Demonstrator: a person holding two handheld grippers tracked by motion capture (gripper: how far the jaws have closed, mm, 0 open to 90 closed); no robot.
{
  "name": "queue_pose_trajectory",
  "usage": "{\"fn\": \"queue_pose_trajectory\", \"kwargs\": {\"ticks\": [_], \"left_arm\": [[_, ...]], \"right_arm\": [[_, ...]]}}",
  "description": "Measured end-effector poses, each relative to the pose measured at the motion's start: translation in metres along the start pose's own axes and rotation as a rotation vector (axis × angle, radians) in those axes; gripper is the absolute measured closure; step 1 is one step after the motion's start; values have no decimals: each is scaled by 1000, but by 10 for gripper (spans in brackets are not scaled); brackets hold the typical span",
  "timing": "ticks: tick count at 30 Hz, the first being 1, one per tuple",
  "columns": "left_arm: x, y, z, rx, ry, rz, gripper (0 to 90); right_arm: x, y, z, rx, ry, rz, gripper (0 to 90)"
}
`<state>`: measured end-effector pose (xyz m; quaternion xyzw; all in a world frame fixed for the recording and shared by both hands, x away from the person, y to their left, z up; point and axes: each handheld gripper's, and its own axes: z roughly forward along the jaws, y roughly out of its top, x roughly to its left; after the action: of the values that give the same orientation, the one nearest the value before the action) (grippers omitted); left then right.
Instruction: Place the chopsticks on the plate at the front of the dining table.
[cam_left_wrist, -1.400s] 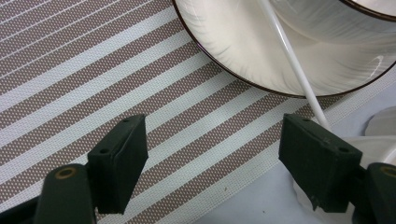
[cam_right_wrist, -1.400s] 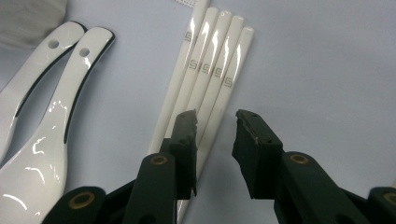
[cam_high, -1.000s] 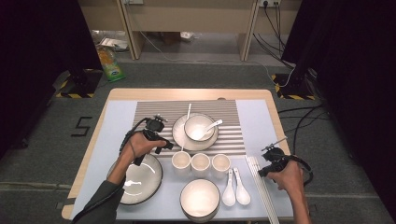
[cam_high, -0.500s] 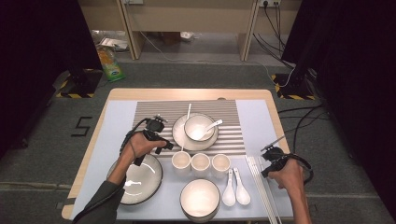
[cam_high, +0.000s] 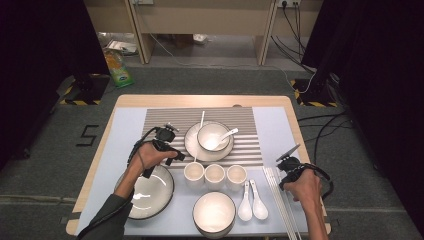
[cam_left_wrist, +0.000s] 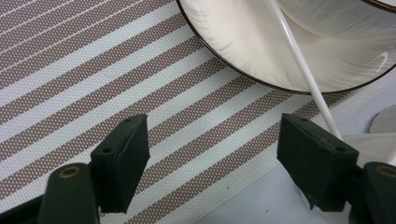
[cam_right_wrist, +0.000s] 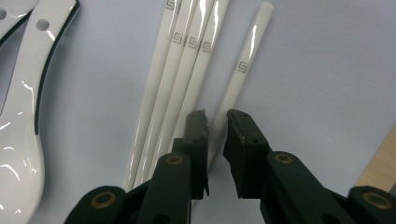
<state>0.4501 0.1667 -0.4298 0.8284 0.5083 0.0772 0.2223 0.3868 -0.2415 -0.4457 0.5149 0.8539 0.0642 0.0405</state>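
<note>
My right gripper (cam_right_wrist: 215, 122) sits at the table's (cam_high: 150, 101) near right edge, its jaws closed down on the lone chopstick (cam_right_wrist: 236, 79) that lies just right of the bundle. I hold it near its near end, though I cannot tell whether it has left the mat (cam_high: 272, 125). Bare mat lies to its right before the wooden edge. My left gripper (cam_left_wrist: 212, 154) is released, jaws wide apart over the striped mat (cam_left_wrist: 93, 84), just left of the plate (cam_left_wrist: 243, 51); there is free striped mat to its left and far side.

I count three chopsticks (cam_right_wrist: 175, 70) packed side by side in the bundle, plus the separate one, so four in the right gripper view. Another chopstick (cam_left_wrist: 303, 74) leans across the plate's rim. There are three cups (cam_high: 215, 175) in a row, two spoons (cam_high: 252, 202) lying on the mat, two plates and two bowls.

The far bowl (cam_high: 212, 135) stands on the plate and holds a spoon (cam_high: 225, 136). The near bowl (cam_high: 214, 212) and the left plate (cam_high: 150, 192) look empty, as do the cups.
</note>
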Motion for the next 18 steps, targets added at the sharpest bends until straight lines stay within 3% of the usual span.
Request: {"fn": "queue_pose_trajectory", "kwargs": {"ticks": [12,18], "left_arm": [[-1,0,1,2,2,1,248],[-1,1,1,-5,1,0,250]], "right_arm": [[0,-2,3,25,2,12,771],[-2,4,4,58,6,26,826]]}}
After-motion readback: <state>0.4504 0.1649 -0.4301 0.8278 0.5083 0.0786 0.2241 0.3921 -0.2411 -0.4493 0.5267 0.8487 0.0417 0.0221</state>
